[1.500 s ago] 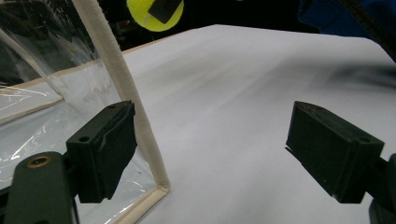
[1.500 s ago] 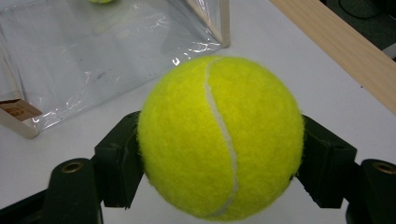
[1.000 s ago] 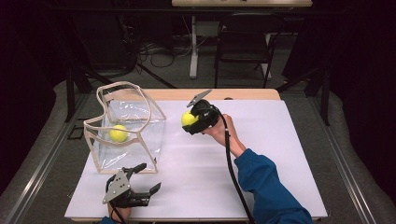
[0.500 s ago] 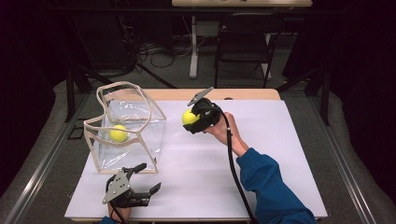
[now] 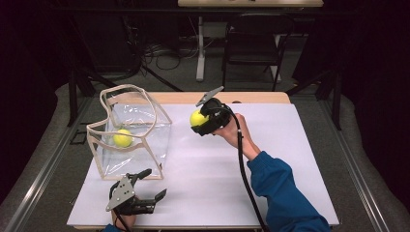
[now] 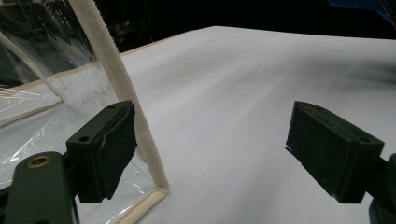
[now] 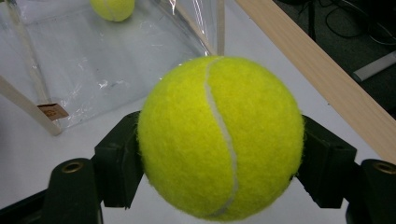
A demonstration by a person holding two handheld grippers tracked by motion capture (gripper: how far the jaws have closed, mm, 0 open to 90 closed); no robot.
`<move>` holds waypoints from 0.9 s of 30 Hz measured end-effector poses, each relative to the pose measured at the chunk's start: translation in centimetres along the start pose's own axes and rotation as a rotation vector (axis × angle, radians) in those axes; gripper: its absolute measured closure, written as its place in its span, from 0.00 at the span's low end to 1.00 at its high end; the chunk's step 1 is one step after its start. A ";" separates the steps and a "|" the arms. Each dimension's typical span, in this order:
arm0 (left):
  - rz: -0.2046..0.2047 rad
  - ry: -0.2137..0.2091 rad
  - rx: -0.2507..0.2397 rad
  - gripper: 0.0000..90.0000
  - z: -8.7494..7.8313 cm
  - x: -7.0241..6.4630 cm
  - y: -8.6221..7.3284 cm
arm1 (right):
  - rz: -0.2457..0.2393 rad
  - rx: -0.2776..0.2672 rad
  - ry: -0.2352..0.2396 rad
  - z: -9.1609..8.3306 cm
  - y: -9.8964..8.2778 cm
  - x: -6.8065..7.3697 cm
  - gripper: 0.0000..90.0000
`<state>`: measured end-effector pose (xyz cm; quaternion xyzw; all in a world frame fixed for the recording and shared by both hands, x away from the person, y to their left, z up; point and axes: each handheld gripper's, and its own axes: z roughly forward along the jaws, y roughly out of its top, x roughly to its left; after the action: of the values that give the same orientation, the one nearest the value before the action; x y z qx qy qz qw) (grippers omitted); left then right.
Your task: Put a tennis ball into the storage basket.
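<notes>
fuzzy round tennis ball [image 7: 219, 137] – clamped in right tool [image 7: 219, 154].

held ball [image 7: 219, 137]: yellow-green, white seam
bag [image 5: 130, 130]: clear, cream trim
ball in bag [image 5: 122, 138]: yellow-green
table [image 5: 290, 159]: white, wood edge
sleeve [image 5: 285, 193]: blue

The clear bag [image 5: 129, 131] stands open-topped on the left of the desk [image 5: 290, 159], its cream-edged front corner just beside the left claw [image 5: 151, 186]. White desk lies bare between the bag and the right claw [image 5: 200, 121], which holds a ball [image 5: 197, 118] above it. The right and near parts of the desk are open, crossed by the forearm [image 5: 275, 179] and cable [image 5: 244, 164].
</notes>
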<state>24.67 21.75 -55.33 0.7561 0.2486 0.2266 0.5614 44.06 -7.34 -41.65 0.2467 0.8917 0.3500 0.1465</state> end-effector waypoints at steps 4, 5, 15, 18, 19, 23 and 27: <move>0.000 -0.004 -0.002 0.18 0.0 0.0 0.0 | -0.007 0.000 -0.002 -0.2 0.2 0.0 0.29; 0.000 -0.004 -0.003 0.18 0.0 -0.1 0.0 | -0.010 -0.001 -0.003 -0.3 0.3 0.0 0.29; -0.001 -0.004 -0.002 0.18 0.1 0.0 0.0 | -0.008 -0.009 -0.011 -1.2 0.9 -0.1 0.29; -0.001 -0.004 -0.004 0.18 0.1 0.0 0.0 | -0.015 -0.011 -0.015 -1.4 1.1 -0.1 0.29; -0.001 -0.004 -0.002 0.18 0.1 0.0 0.0 | -0.015 -0.012 -0.017 -1.5 1.2 -0.1 0.29; -0.001 0.001 -0.007 0.18 0.0 0.0 0.0 | -0.019 -0.014 -0.020 -1.7 1.5 -0.1 0.29; -0.005 0.002 -0.009 0.18 0.0 0.0 0.0 | -0.019 -0.012 -0.022 -1.8 1.7 -0.2 0.29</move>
<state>24.67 21.76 -55.33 0.7528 0.2501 0.2271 0.5650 44.00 -7.33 -39.18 0.2409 0.8903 0.3514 0.1611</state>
